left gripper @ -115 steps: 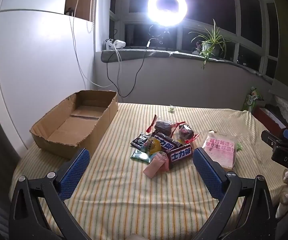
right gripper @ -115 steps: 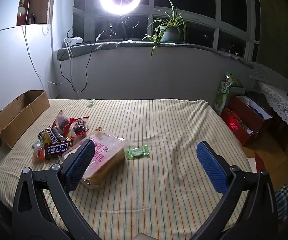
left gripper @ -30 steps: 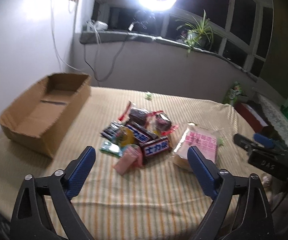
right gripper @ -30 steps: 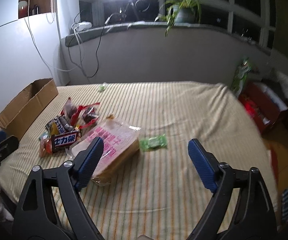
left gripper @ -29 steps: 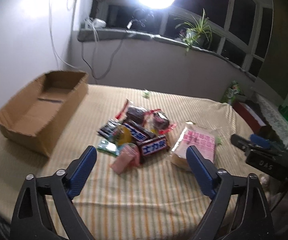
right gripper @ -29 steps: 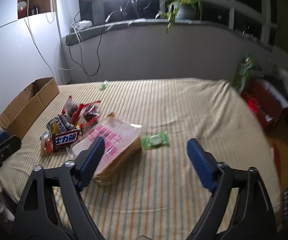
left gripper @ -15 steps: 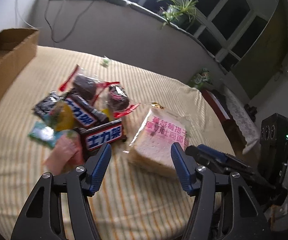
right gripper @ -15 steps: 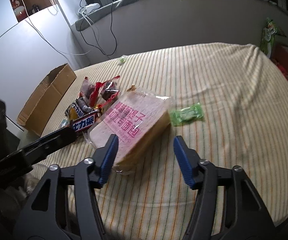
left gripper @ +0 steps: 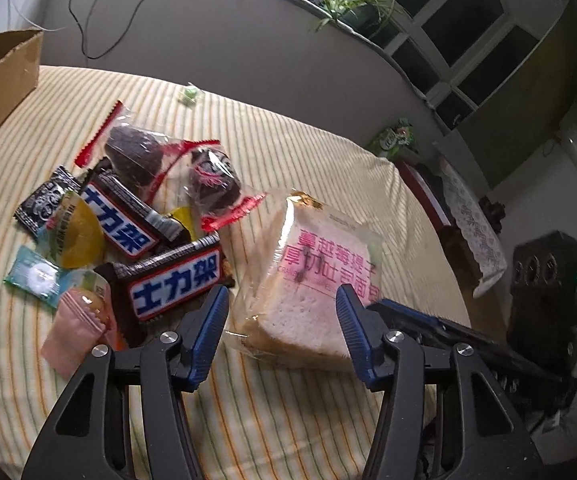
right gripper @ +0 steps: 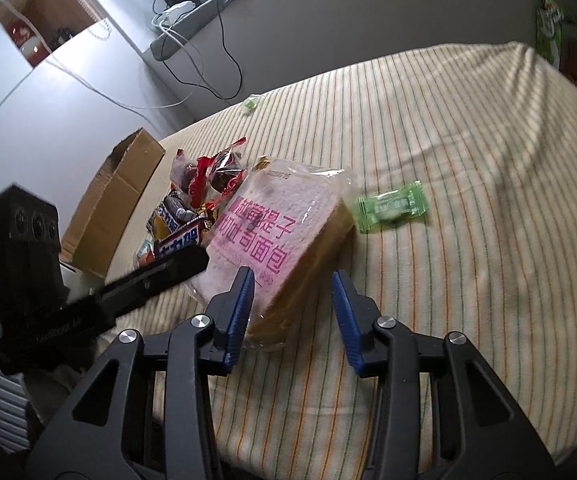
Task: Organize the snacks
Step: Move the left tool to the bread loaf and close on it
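Striped cloth (left gripper: 288, 420) covers the table, with a cardboard box (left gripper: 0, 80) at far left. Beside the candy-bar pile (left gripper: 136, 236) lies the bagged bread (left gripper: 312, 280), being approached: the left gripper (left gripper: 282, 332) and right gripper (right gripper: 292, 312) are closing around its near corners, not yet pressing. Next, firm contact seems needed; a green candy (right gripper: 392, 206) lies beside it.

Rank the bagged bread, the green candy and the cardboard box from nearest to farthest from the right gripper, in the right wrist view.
1. bagged bread, between the closing jaws
2. green candy, beyond, right
3. cardboard box, far left
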`<state>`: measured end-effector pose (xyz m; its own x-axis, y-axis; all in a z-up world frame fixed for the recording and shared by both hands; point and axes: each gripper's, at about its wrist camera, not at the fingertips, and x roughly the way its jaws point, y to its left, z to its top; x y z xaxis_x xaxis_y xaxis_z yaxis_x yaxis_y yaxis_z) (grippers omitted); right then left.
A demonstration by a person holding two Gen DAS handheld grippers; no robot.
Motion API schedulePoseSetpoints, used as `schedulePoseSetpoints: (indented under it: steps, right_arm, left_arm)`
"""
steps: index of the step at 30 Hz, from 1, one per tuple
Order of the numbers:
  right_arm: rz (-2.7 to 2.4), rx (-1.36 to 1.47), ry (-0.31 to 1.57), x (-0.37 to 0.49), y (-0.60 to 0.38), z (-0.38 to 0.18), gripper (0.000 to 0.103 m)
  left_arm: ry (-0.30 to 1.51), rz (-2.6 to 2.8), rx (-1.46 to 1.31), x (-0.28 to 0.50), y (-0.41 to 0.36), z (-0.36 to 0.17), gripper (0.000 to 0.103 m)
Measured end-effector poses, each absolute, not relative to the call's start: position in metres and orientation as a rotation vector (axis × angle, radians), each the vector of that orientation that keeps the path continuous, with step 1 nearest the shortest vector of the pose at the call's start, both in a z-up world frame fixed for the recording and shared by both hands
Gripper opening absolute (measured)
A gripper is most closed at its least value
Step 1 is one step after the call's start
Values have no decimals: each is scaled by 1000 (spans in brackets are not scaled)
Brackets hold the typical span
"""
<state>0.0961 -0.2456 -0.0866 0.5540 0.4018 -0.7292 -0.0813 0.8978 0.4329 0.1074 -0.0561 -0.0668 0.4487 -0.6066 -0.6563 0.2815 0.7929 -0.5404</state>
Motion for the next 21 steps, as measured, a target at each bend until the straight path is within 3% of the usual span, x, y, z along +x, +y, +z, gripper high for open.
schedulePoseSetpoints:
  steps: [21]
  right_arm:
    - [316, 313, 987, 111, -233, -82, 45]
  left_arm:
    - [956, -647, -235, 91, -83, -68, 54]
